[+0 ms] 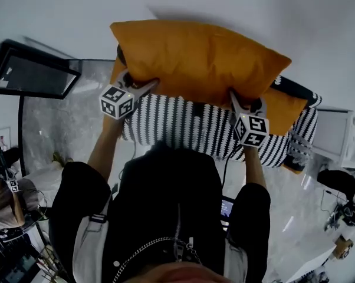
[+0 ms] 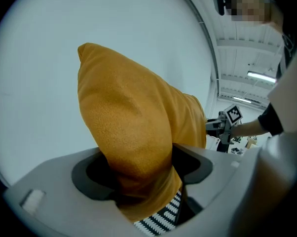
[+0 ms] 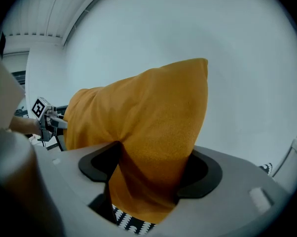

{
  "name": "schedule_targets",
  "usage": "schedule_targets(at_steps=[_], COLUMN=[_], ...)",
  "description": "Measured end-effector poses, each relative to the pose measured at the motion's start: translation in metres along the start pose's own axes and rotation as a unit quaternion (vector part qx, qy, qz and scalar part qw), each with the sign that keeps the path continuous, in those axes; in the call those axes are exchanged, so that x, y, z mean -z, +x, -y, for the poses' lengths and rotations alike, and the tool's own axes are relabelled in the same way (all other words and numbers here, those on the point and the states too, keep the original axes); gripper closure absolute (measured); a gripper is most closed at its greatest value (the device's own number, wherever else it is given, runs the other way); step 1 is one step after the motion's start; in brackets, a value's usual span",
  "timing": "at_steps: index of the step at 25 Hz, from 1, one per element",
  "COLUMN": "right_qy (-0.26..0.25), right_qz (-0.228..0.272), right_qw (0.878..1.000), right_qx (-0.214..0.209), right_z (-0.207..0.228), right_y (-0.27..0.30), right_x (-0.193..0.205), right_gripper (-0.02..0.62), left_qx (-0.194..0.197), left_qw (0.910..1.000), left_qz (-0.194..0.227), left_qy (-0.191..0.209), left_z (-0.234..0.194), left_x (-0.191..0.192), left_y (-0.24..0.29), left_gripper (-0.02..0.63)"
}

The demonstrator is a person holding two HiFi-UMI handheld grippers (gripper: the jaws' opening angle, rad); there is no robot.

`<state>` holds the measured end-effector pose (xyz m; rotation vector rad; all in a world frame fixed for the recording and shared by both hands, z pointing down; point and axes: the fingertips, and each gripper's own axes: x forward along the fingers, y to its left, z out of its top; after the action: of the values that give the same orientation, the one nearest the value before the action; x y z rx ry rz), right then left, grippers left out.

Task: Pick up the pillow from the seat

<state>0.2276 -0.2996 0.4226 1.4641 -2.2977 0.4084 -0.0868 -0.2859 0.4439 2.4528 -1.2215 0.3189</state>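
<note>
Pillow [image 1: 195, 58]: orange, plump. Held in the air against a white wall, above the seat [image 1: 183, 128] and seemingly clear of it, with the near edge pinched in two places.

Left gripper [image 1: 139, 82]: clamped on the pillow's lower left edge, fabric bunched between the jaws.

Right gripper [image 1: 242, 102]: clamped likewise on the lower right edge.

Seat: black-and-white striped, below the pillow. Second orange cushion [image 1: 286, 108] lying at its right end, untouched.

Status, as a judgement: pick-up as good as done, grip apparently firm on both sides. Remaining: nothing beyond holding the pillow steady.
</note>
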Motion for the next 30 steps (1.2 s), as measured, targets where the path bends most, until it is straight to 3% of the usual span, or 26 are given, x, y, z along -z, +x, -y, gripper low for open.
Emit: schedule_targets(at_steps=[6,11,30], right_qy=[-0.010,-0.025,-0.053], right_qz=[0.049,0.071,0.080], right_qw=[0.999,0.997,0.995], right_qx=[0.003,-0.002,-0.001], right_z=[-0.003,-0.010,-0.023], right_y=[-0.018,-0.025,-0.034], right_x=[-0.038,-0.062,-0.068], right_gripper=[0.235,0.239,0.258], left_qx=[-0.012,-0.018,-0.030], left_qw=[0.9988,0.9977,0.9963], left_qz=[0.023,0.040,0.053], left_qy=[0.041,0.051,0.060], left_z=[0.010,0.012,0.016], left_x=[-0.050,-0.072,-0.075], left_y=[-0.020,-0.035,-0.054], left_gripper=[0.255,0.253,0.252])
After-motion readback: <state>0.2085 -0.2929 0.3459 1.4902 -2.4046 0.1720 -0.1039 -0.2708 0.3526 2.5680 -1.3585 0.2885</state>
